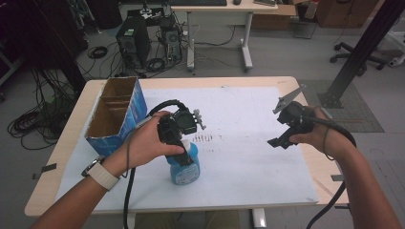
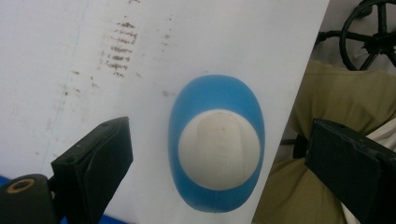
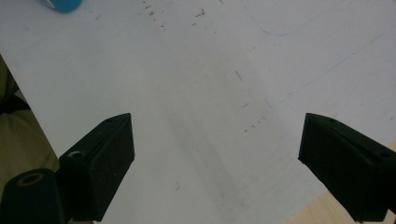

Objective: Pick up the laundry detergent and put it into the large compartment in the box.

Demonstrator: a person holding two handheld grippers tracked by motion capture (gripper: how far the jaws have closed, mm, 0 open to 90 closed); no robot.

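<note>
A blue bottle with a white cap stands upright near the front of the white sheet. My left gripper hangs directly over it, pointing down. In the left gripper view the white cap sits between the jaws, which stand wide apart on either side without touching it; the left gripper is open. My right gripper hovers above the sheet's right part, held in the person's right hand. In the right gripper view it is open over bare sheet, with a corner of the bottle at the top left.
A blue cardboard box with open compartments stands at the table's left, close to the left hand. Brown smudges mark the sheet's middle. The wooden table edge borders the sheet. Computers, cables and a desk are on the floor beyond.
</note>
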